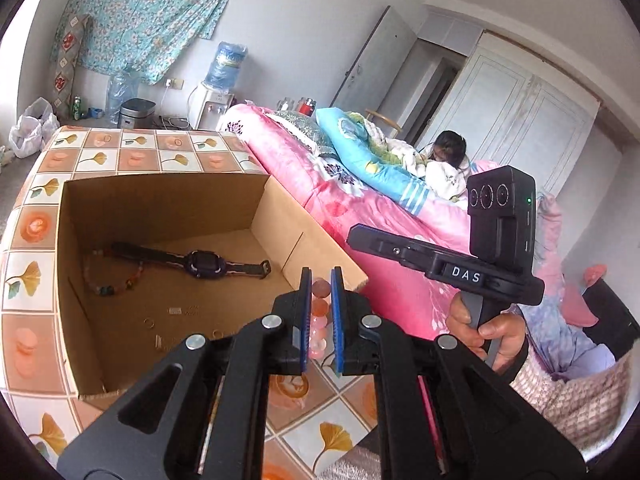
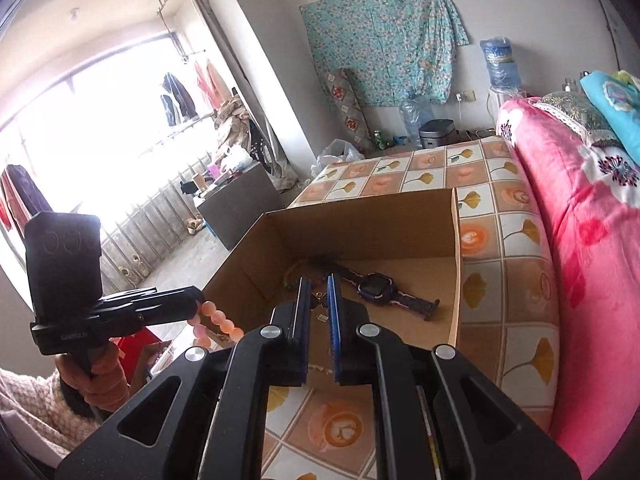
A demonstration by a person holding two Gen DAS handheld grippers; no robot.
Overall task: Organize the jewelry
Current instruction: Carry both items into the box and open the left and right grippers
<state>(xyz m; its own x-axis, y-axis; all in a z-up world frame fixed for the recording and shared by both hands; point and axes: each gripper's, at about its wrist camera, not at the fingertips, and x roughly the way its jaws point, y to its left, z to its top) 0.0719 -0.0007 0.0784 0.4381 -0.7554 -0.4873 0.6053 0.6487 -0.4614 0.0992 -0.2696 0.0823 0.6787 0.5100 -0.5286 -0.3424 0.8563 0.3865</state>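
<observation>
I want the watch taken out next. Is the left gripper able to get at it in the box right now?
Probably not yet: the left gripper is shut on a pink bead bracelet. The watch itself lies uncovered.

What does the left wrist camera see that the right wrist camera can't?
Only the left wrist view shows a person lying on the bed and the white wardrobe. Only the right wrist view shows the bright window and hanging clothes. Both show the cardboard box, the watch in it, and the pink bead bracelet held in the left gripper.
</observation>
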